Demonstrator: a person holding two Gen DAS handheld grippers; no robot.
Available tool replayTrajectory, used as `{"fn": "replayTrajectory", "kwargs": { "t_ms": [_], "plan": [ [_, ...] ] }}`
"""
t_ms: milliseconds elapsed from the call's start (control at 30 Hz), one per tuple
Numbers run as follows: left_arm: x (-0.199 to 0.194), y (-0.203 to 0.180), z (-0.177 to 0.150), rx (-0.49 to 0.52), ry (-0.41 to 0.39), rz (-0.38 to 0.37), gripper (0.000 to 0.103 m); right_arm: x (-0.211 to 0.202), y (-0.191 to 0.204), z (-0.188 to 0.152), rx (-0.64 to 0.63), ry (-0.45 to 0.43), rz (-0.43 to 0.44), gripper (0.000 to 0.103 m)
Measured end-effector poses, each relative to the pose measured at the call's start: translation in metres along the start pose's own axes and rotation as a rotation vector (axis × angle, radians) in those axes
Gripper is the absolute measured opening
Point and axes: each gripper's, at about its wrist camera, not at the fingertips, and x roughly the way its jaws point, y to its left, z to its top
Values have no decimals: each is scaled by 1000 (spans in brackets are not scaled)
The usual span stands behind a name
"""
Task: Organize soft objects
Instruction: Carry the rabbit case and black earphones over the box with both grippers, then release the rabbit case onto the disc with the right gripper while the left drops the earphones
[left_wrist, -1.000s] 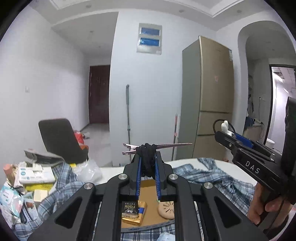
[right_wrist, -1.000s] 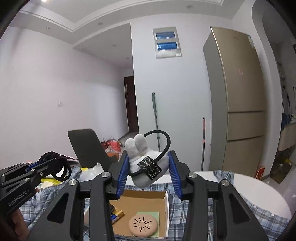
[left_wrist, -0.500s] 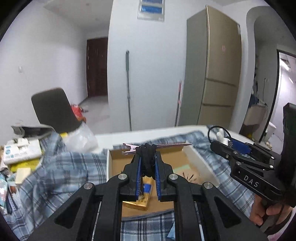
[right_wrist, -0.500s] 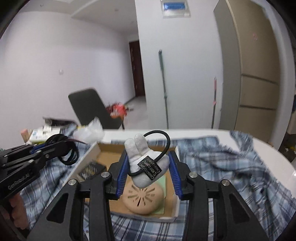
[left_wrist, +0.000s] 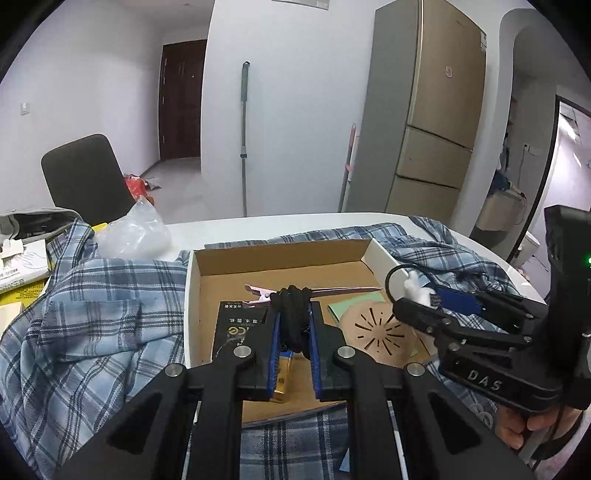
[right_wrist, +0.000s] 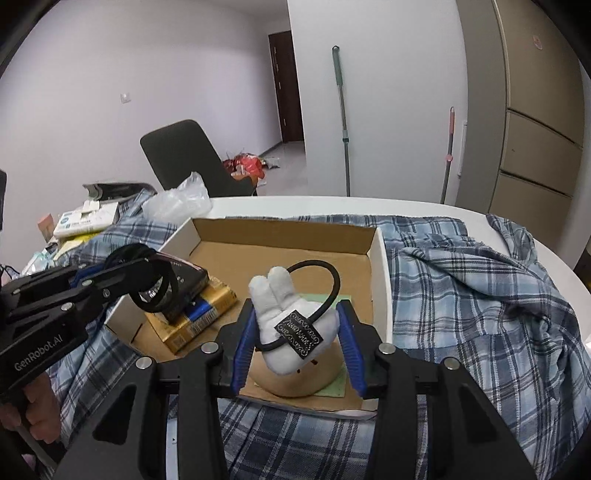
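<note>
In the left wrist view, the left tool (left_wrist: 292, 325) sits at lower centre, clenched on a bundle of black hair ties (left_wrist: 291, 314) with a pink clip (left_wrist: 258, 292) sticking out to the left of the bundle. It hovers above the open cardboard box (left_wrist: 280, 258), which lies on a blue plaid cloth (left_wrist: 92, 314) spread over the white surface (left_wrist: 221, 223). In the right wrist view, the right tool (right_wrist: 297, 347) at lower centre is grasping a white plush hair tie (right_wrist: 291, 332), its black elastic loop arching up to the right and a black tag across the plush. This tool also hangs over the box, above a round tan disc (right_wrist: 295, 380) on a green card (right_wrist: 338, 384). In the left part of the box a black packet (right_wrist: 184, 280) lies atop a gold packet (right_wrist: 199, 314). A dark chair (right_wrist: 184, 158) stands behind the surface at upper left, a refrigerator (right_wrist: 535, 110) at the right edge.
</note>
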Motion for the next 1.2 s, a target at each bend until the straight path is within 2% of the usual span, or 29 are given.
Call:
{"fn": "replayTrajectory", "kwargs": {
  "t_ms": [200,267,300,333,367,400,467,667,900,967,1033,1100,1200],
  "plan": [
    [2,-4,0,7,17,4,13,3,0,-1,2,15,-2,43],
    [4,-4,0,7,26,5,18,4,0,-2,-1,16,-10,49],
    [5,-3,0,3,33,-1,31,4,0,-2,-2,18,-12,54],
    [5,-2,-1,-5,37,-6,57,5,0,-2,-2,16,-20,67],
    [5,-1,-1,-11,38,-5,68,4,-1,-2,-4,8,-32,71],
    [5,0,-1,-15,36,8,71,3,0,-2,-7,3,-40,71],
    [1,3,0,-21,9,44,71,2,-1,-1,-12,0,-56,71],
    [-10,5,6,-25,-26,52,71,-6,-8,5,21,-21,-59,71],
    [-51,-6,23,-10,-142,40,71,-58,-7,32,27,-151,-51,71],
    [-69,-11,29,-4,-182,35,75,-79,-4,37,20,-192,-52,71],
    [-89,-15,35,0,-224,17,95,-100,-1,39,15,-224,-41,75],
    [-108,-18,38,3,-271,6,103,-119,4,39,4,-252,-39,78],
    [-139,-24,35,13,-354,16,103,-148,8,32,1,-301,-38,88]
  ]
}}
